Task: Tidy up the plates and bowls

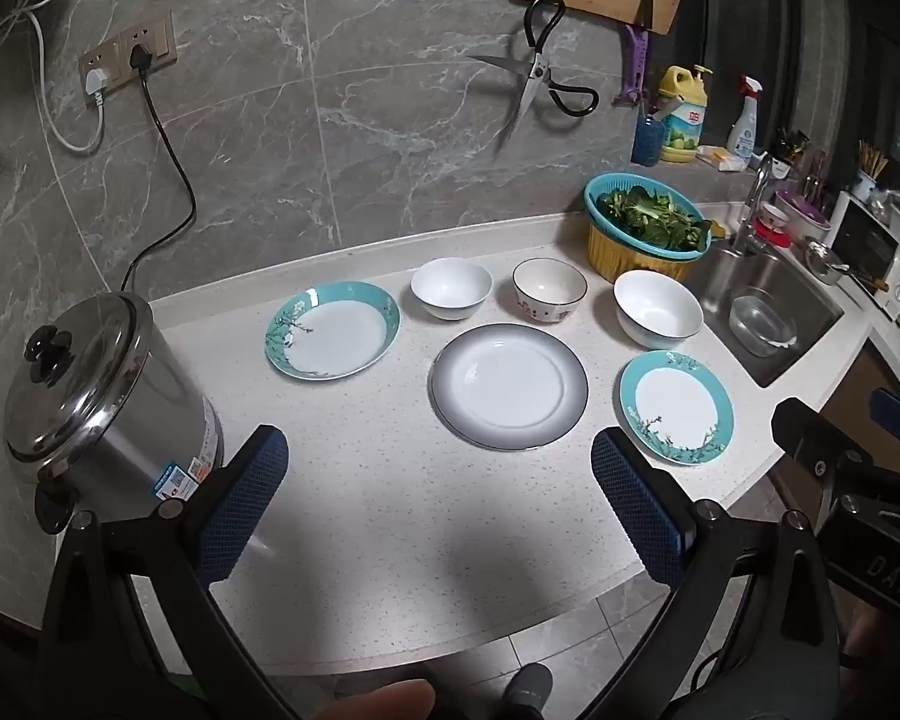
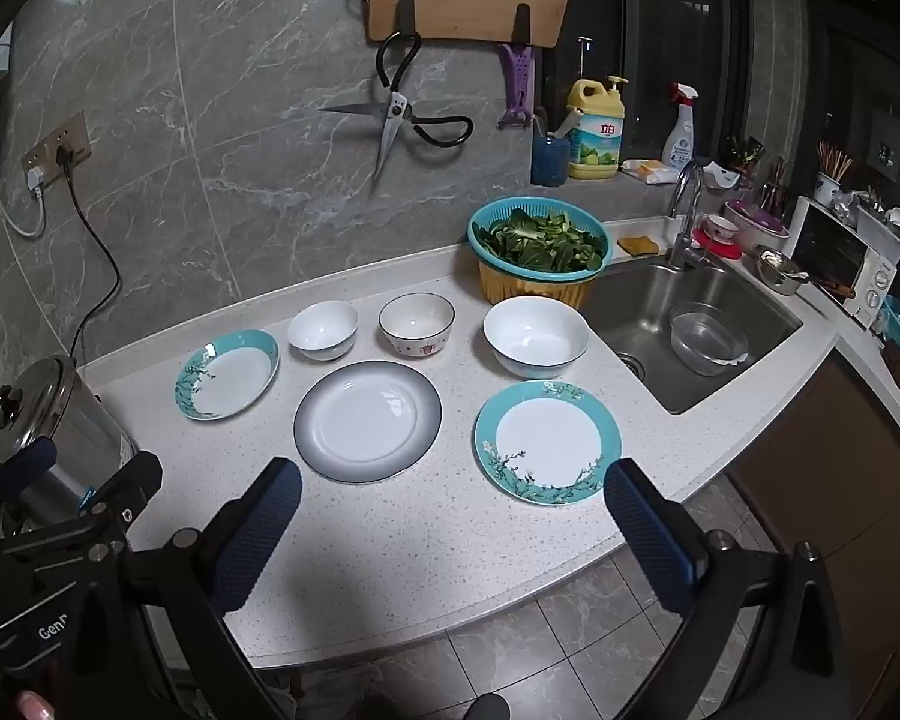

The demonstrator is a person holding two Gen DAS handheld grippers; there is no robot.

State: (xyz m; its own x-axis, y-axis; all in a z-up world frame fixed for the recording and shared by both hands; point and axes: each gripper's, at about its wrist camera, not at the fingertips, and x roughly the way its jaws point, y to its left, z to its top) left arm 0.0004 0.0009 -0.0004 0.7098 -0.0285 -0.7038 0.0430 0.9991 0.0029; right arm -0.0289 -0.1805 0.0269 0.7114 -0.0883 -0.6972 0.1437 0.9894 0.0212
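Nothing is sorted yet, as I judge it: both my claws, left gripper (image 1: 438,492) and right gripper (image 2: 450,516), hang spread wide and empty at the bottom of the frame. Mid-frame on the counter (image 1: 390,540), three plates, teal (image 1: 332,330), grey (image 1: 509,385), teal (image 1: 676,407), and three bowls (image 1: 451,288) (image 1: 549,290) (image 1: 658,305) lie apart, none stacked.

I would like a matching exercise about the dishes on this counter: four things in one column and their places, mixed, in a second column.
Things:
1. grey-rimmed plate
2. patterned bowl
3. large white bowl
4. glass bowl

Places:
A. inside the sink
B. nearest the basket of greens
C. between the two white bowls
D. between the two teal-rimmed plates

Pairs: 1-D, 2-C, 3-B, 4-A
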